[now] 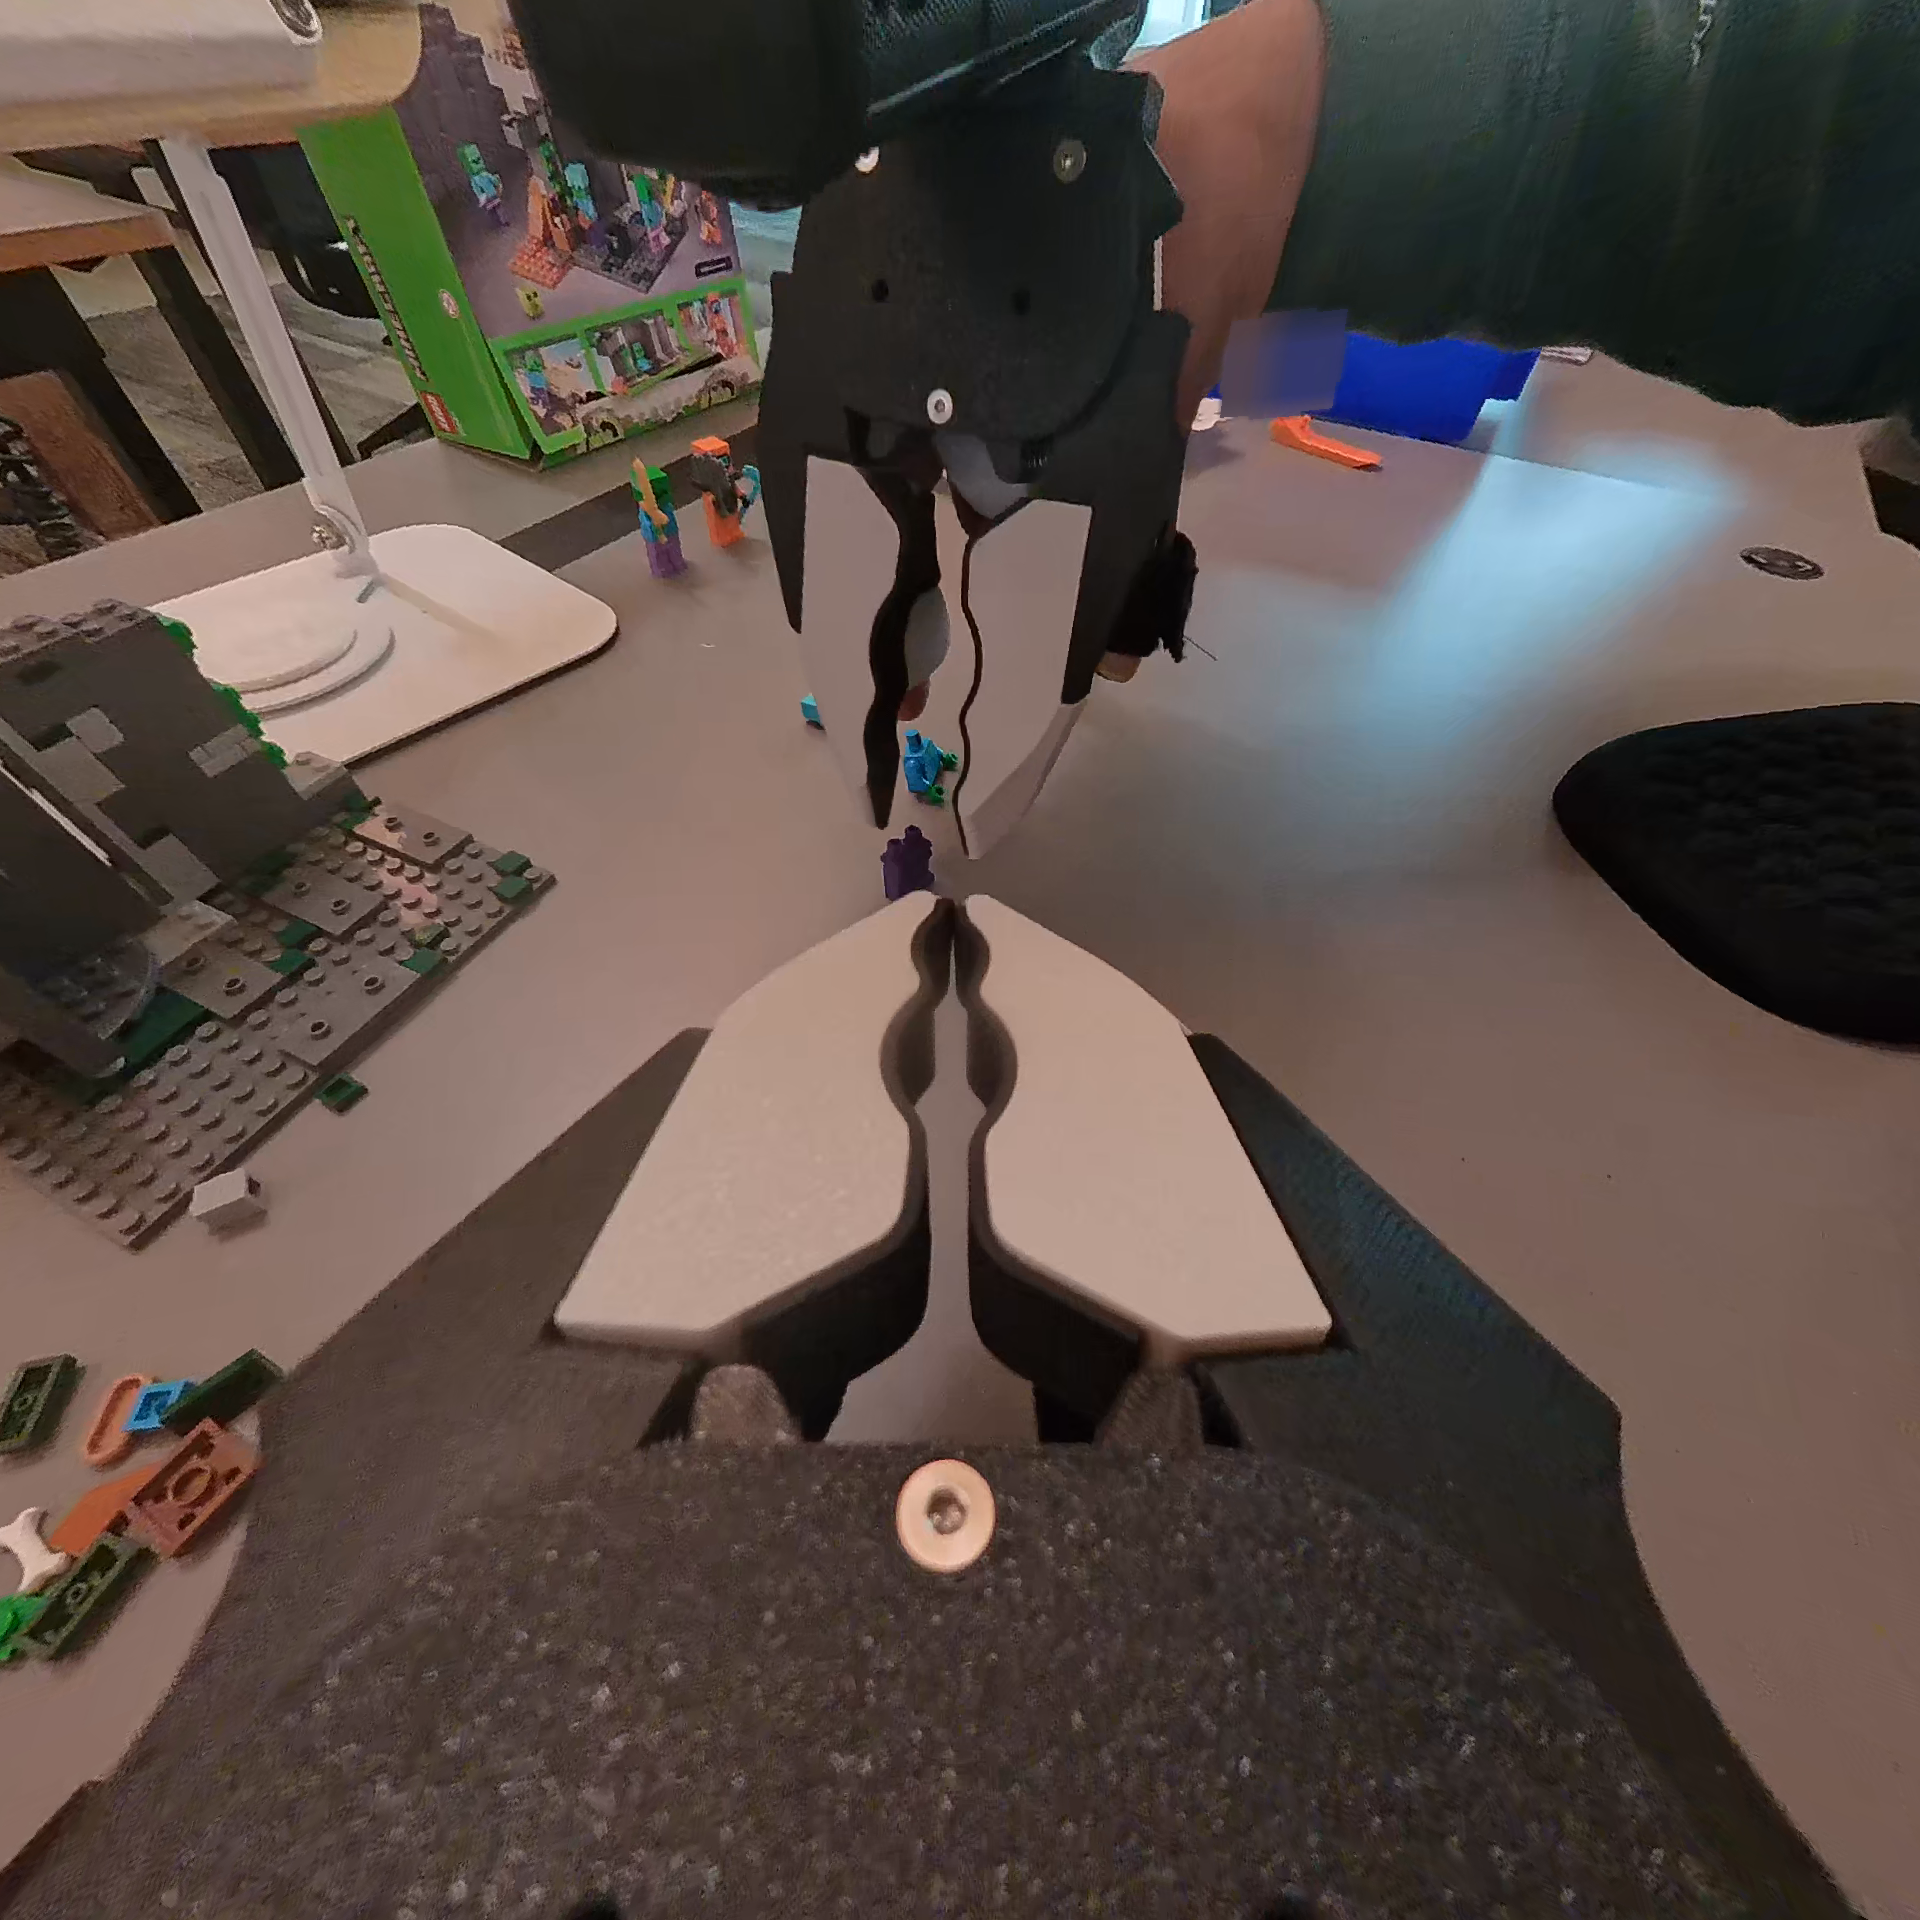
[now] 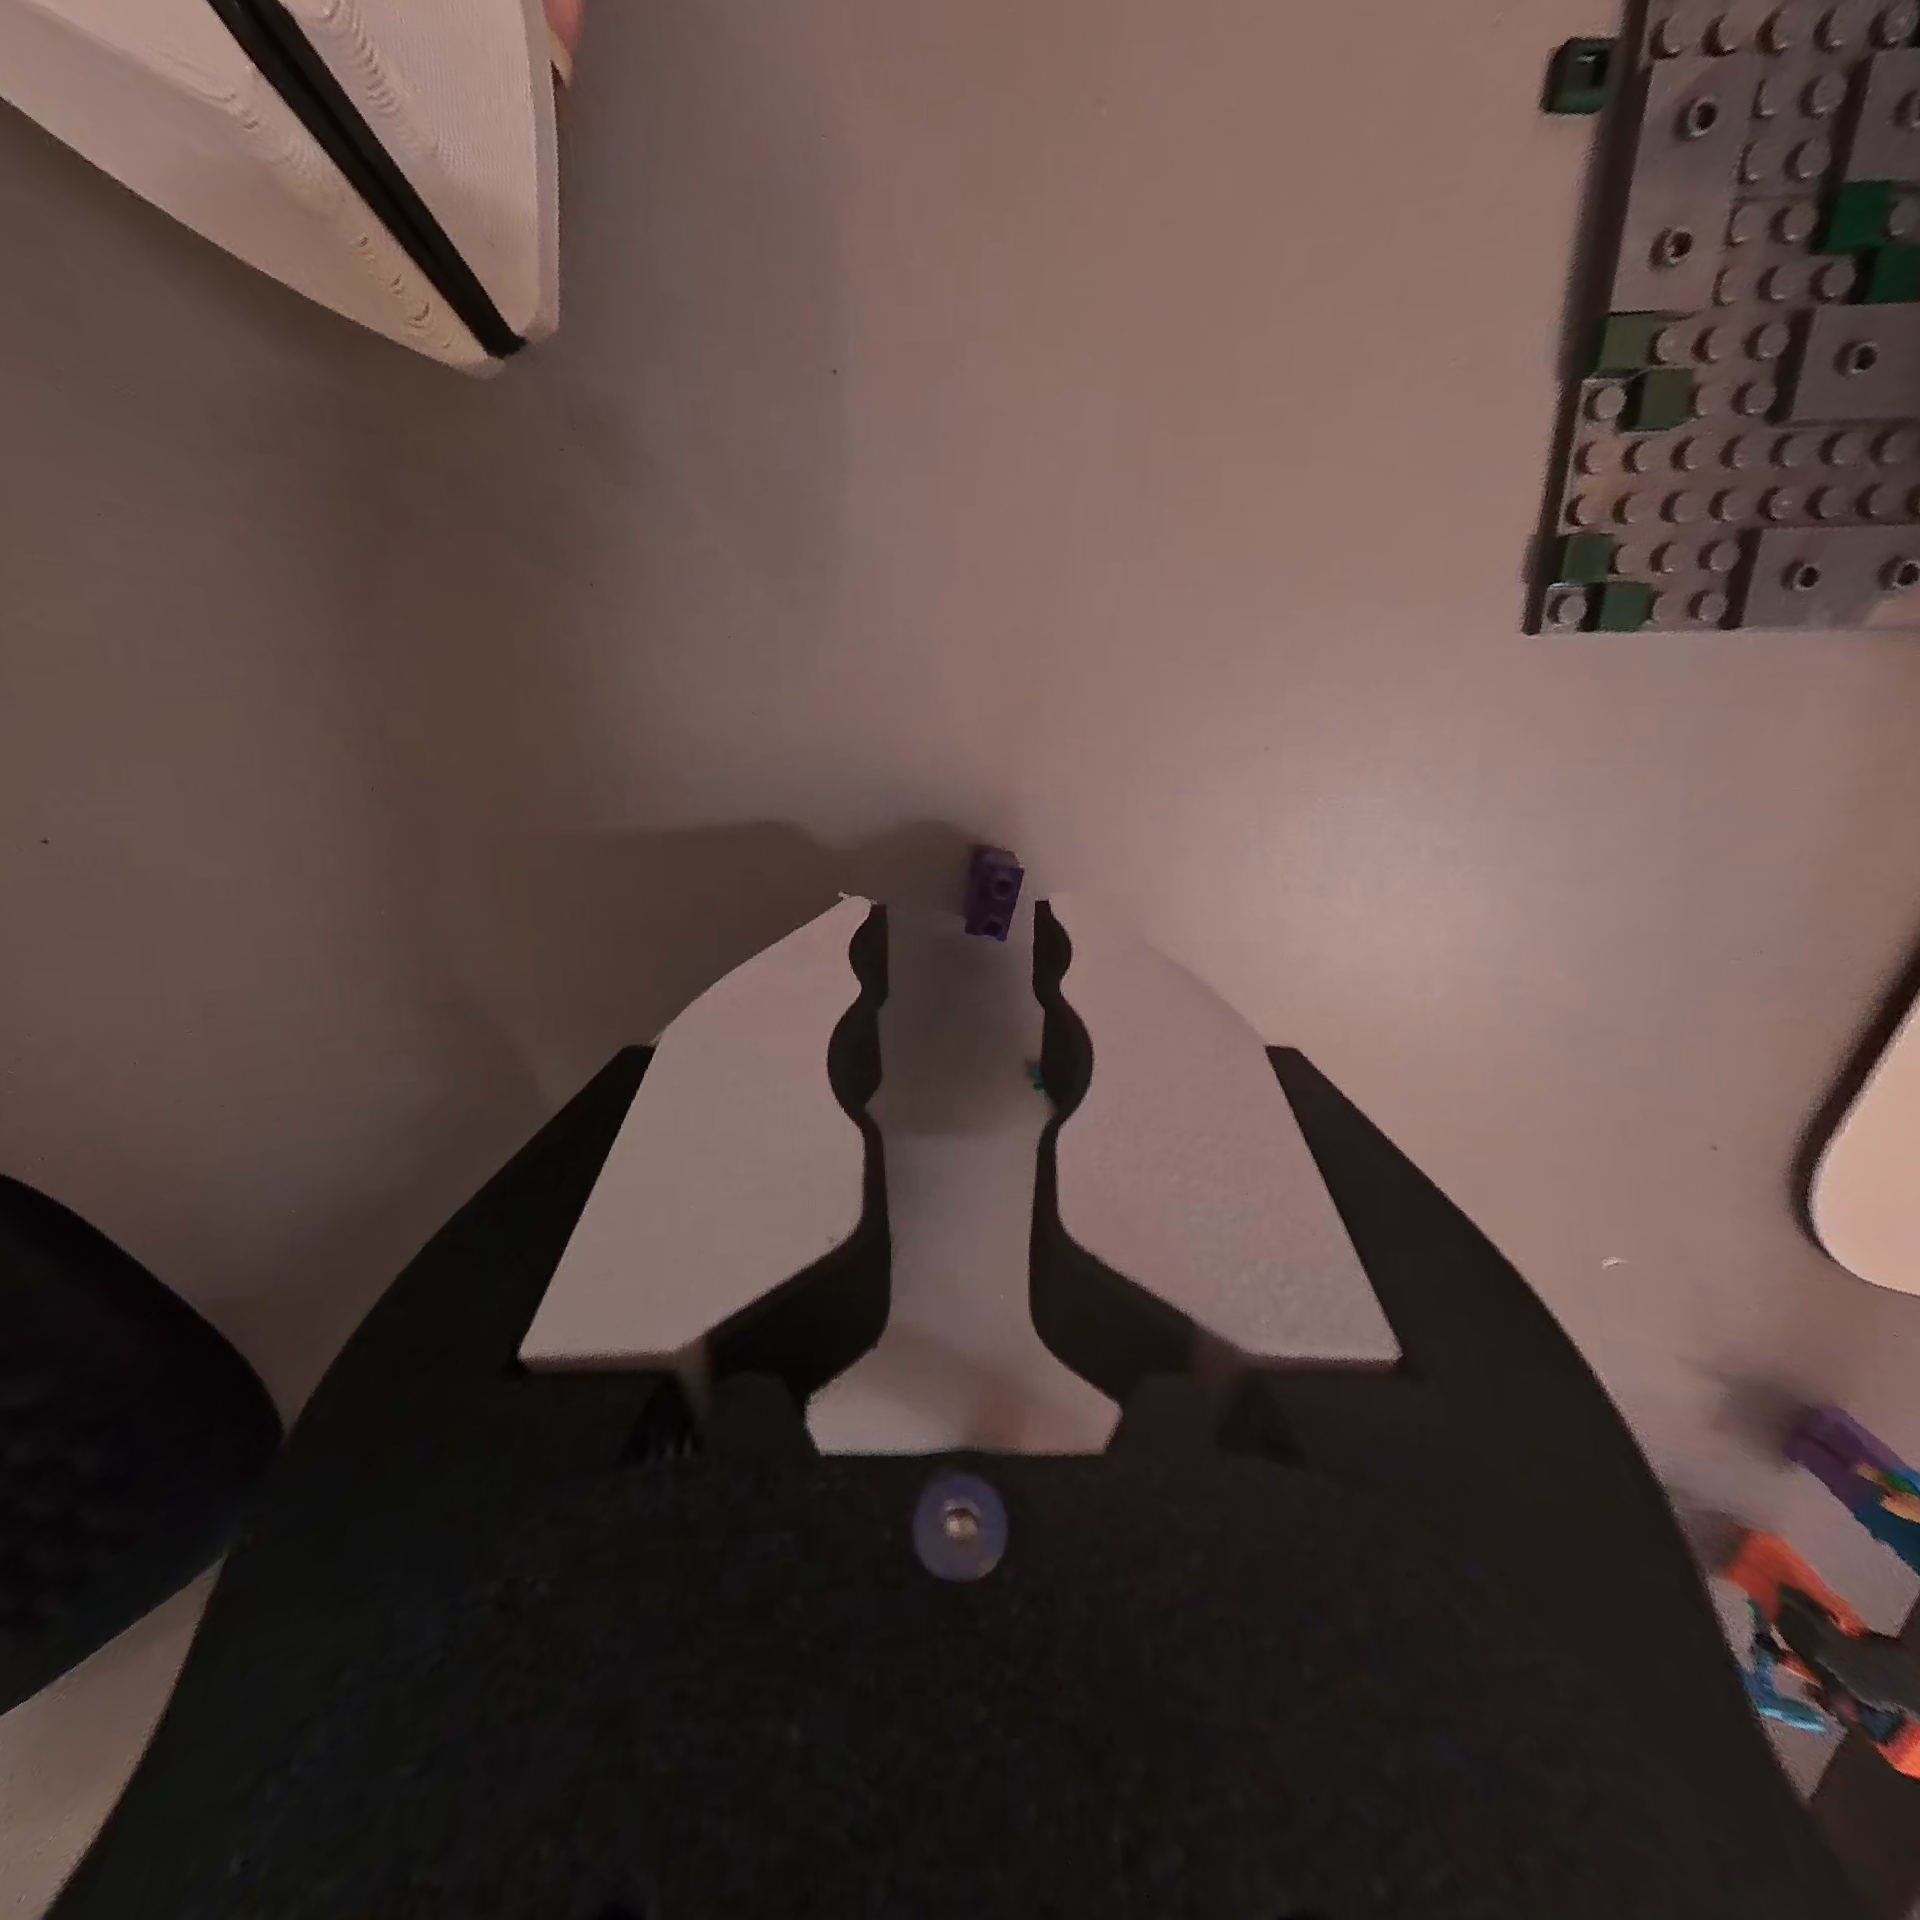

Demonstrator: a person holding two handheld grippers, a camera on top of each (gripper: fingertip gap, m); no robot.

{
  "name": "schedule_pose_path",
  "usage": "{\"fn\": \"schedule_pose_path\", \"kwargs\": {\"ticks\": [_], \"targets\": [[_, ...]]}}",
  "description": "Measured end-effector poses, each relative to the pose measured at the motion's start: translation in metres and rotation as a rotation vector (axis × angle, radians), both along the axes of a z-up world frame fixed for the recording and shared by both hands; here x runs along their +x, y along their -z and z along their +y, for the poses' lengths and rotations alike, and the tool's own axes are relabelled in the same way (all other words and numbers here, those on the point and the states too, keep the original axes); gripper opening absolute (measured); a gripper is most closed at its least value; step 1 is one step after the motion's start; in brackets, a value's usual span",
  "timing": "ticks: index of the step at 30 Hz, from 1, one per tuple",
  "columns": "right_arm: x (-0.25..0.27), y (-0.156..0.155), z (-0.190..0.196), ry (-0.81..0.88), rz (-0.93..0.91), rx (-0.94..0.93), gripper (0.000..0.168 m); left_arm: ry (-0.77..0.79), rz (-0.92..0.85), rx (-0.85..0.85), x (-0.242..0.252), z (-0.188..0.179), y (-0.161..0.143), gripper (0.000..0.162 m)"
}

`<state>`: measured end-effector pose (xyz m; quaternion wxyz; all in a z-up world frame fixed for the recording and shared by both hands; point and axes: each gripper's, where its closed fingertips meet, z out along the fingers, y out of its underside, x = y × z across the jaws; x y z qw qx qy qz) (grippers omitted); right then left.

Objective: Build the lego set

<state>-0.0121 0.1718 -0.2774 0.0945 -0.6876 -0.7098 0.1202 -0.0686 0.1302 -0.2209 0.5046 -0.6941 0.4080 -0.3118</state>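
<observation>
From the left wrist view, the left gripper (image 1: 948, 906) has its two pale fingers pressed together at the tips with nothing between them, just this side of the purple piece (image 1: 907, 860). That piece rests on the grey table (image 1: 1299, 1039), well apart from the grey studded build (image 1: 260, 935) at the view's left edge. The right gripper (image 1: 925, 821) comes down from above, its fingers spread a little, tips just over the piece and not yet on it. Beyond the piece lies a small blue figure (image 1: 923, 767); farther back stand two minifigures (image 1: 691, 509) and the set's green box (image 1: 540, 281).

From the right wrist view, the right gripper (image 2: 961, 906) is parted — the purple piece (image 2: 993, 894) sits at the mouth of the gap, nearer one finger than the other, with the build's baseplate (image 2: 1714, 416) well off toward the upper right.

The piece's long axis runs roughly along the fingers, and its two small holes face up toward the camera. To my eye the step is the pick-up: centre the gap over the piece first — then close across its short width, slowly, so it doesn't skid or twist. The left gripper could steady it from the near side.
</observation>
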Motion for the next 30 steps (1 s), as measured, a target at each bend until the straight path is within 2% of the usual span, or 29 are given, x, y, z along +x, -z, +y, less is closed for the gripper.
{"fn": "schedule_pose_path", "kwargs": {"ticks": [5, 8, 16, 30], "targets": [[0.000, 0.006, 0.004, 0.016, -0.020, 0.007, 0.024, 0.002, 0.003, -0.010, 0.000, 0.000, 0.002, 0.000], [0.000, 0.011, 0.006, 0.007, -0.036, 0.018, 0.008, 0.003, 0.007, -0.006, 0.000, 0.000, 0.002, 0.000], [-0.026, 0.006, -0.003, -0.088, -0.007, 0.029, 0.007, 0.002, 0.002, -0.014, 0.000, 0.001, 0.003, 0.000], [-0.044, 0.013, -0.006, -0.133, -0.014, 0.029, 0.010, 0.012, 0.003, -0.008, 0.001, 0.000, 0.002, 0.000]]}}
